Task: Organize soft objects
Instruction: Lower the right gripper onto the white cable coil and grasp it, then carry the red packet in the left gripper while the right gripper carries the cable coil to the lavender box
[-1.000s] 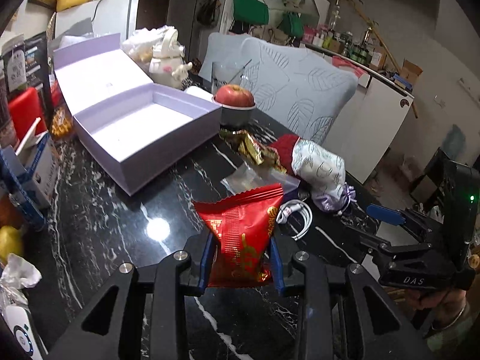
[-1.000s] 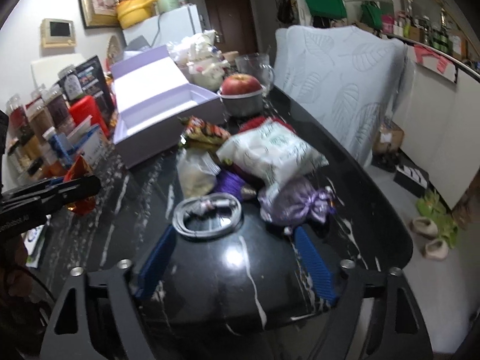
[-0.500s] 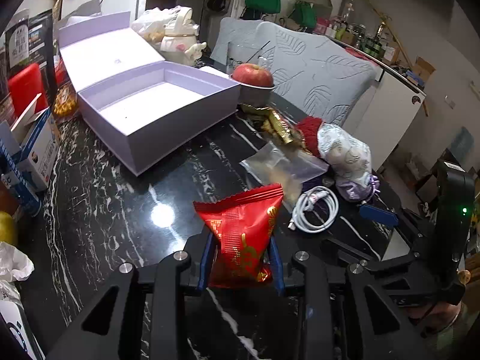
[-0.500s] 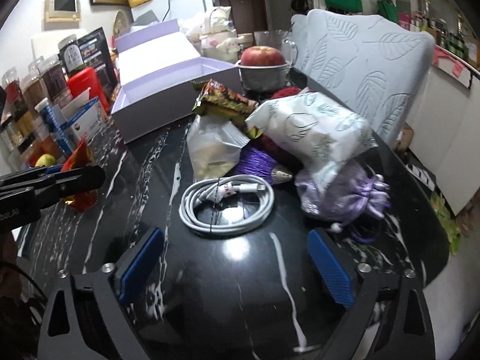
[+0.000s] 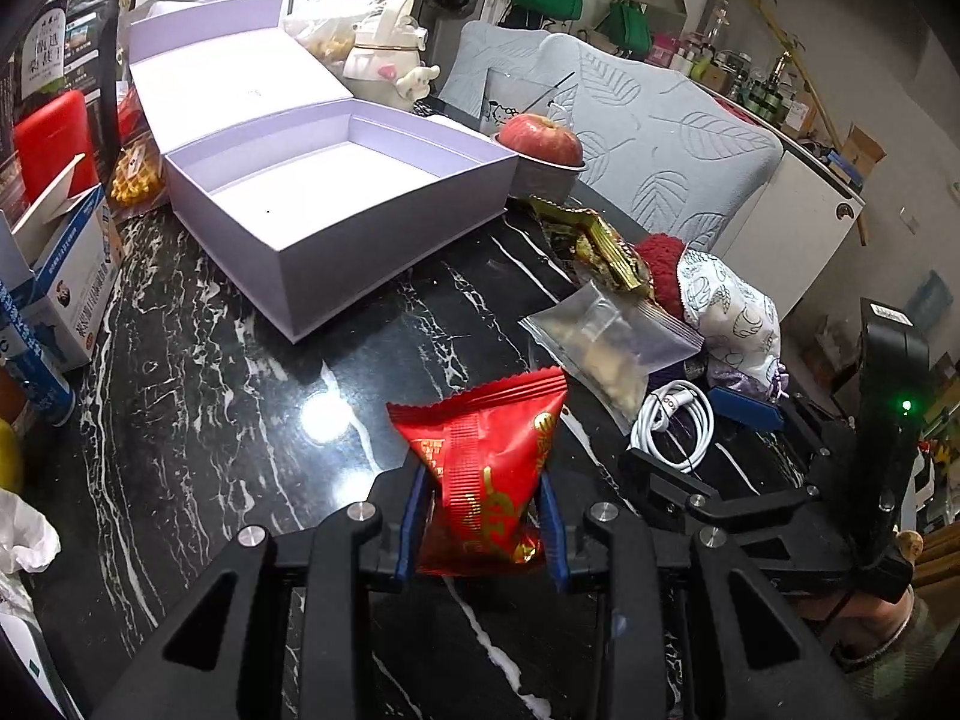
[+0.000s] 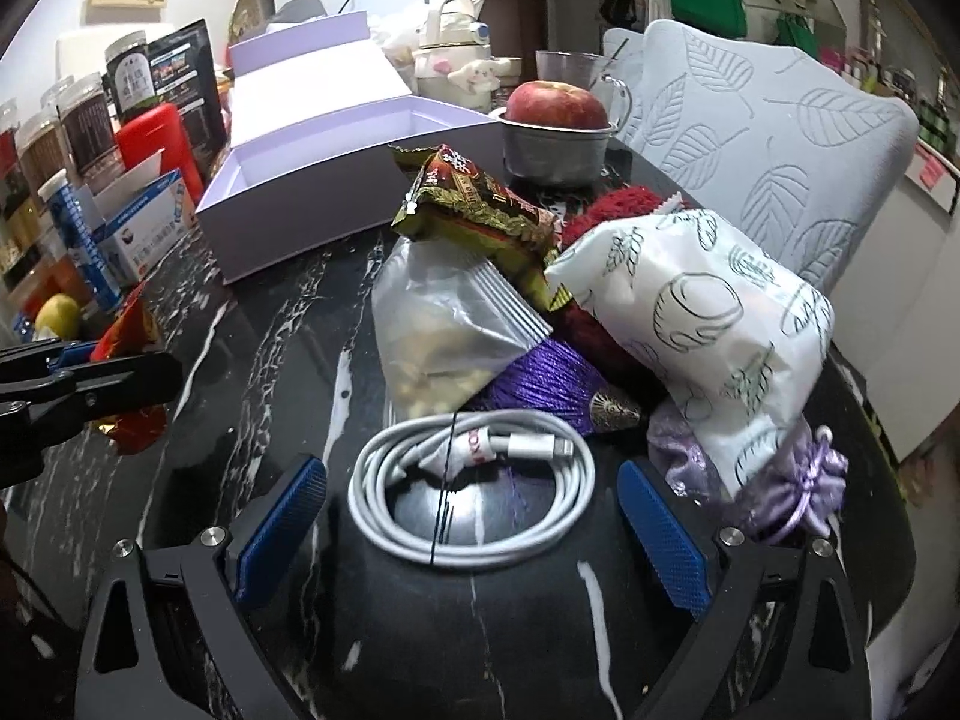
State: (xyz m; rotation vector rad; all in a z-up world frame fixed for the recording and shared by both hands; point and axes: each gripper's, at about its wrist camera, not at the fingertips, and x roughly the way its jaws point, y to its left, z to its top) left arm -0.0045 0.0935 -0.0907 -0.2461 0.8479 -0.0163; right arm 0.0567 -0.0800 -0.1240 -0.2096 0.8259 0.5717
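A: Red foil, that snack packet (image 5: 483, 480), pinched between the blue pads of the left gripper (image 5: 480, 531) and lifted off the black marble table (image 5: 198, 420). Why so high?

B: Probably to clear the wall of the open lavender box (image 5: 336, 204), far left, which looks like its destination.

A: And the right gripper (image 6: 471, 531)?

B: Its jaws are spread wide around the white coiled cable (image 6: 474, 498), touching nothing, near the pile of soft pouches on the right.
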